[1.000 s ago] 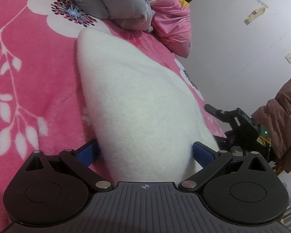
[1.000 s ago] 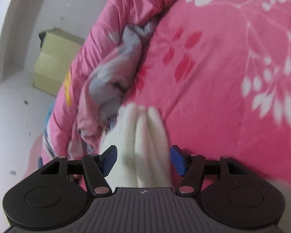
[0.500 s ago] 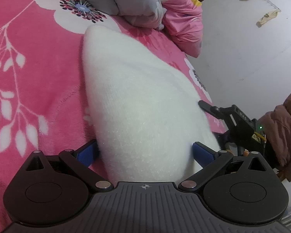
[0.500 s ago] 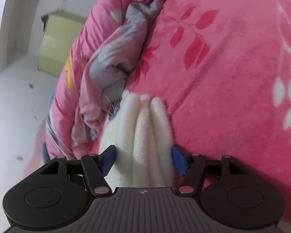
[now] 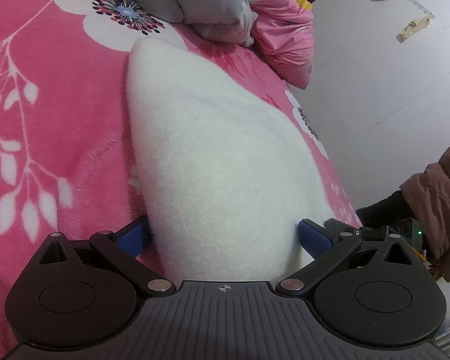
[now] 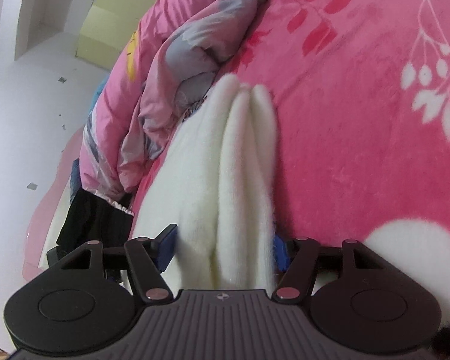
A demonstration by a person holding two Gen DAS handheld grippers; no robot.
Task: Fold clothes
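A white fluffy garment (image 5: 213,150) lies folded on the pink flowered blanket (image 5: 60,105). My left gripper (image 5: 223,237) straddles its near end with the blue fingers (image 5: 133,235) spread wide at each side, so it reads as open. In the right wrist view the same garment (image 6: 225,180) shows as stacked thick layers on edge. My right gripper (image 6: 223,249) is shut on that stack, with the fingers (image 6: 166,247) pressed into both sides. The right gripper (image 5: 375,234) also peeks out low on the right of the left wrist view.
A bunched pink and grey quilt (image 5: 225,9) lies along the bed's far side, seen again as the quilt (image 6: 171,69) beside the garment. A person's brown sleeve (image 5: 435,192) is at the right. A white wall (image 5: 390,75) and a yellow-green cabinet (image 6: 105,33) stand beyond the bed.
The right gripper has moved lower and nearer in the left view. In the right view the bedding has slid past while the garment stays clamped and looms larger. The left fingers keep their spread.
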